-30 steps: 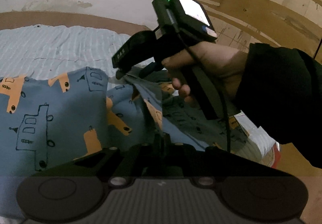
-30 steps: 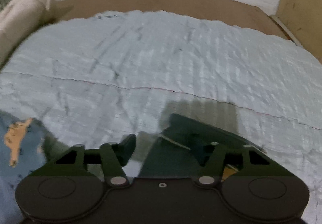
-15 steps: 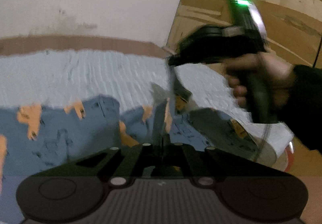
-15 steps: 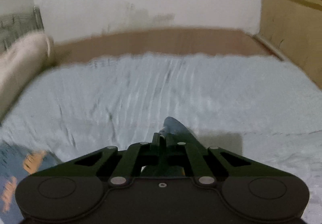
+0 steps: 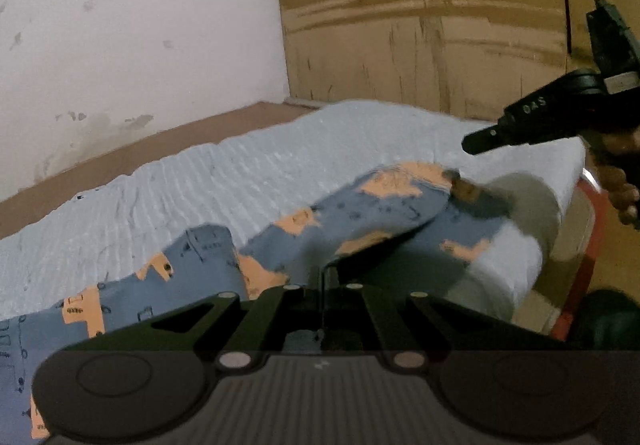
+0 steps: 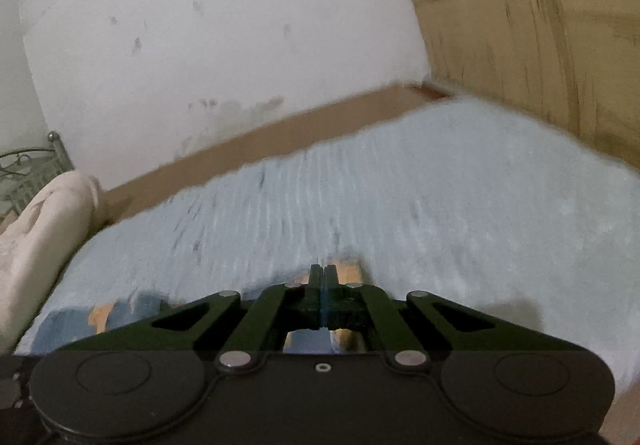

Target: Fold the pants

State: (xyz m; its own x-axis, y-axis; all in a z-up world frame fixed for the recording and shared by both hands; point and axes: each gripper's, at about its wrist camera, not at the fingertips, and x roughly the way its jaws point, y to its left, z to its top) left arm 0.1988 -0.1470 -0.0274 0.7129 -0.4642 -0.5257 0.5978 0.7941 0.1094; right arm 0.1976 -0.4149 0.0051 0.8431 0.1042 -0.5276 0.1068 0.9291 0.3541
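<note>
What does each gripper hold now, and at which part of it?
Both grippers are shut on the blue patterned pants. The left gripper pinches a fabric edge near the middle; the right gripper pinches another edge. Which exact part cannot be told.

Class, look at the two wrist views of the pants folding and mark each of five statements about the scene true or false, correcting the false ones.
1. The pants are blue with orange shapes. True.
2. The pants lie on a bare wooden floor. False: they lie on a pale blue ribbed cover.
3. The left gripper has its jaws shut, with pants cloth right at its tips. True.
4. The right gripper stands wide open. False: its jaws are shut, with blue and orange cloth at them.
5. The wall behind the bed is green. False: it is white, with some stains.
</note>
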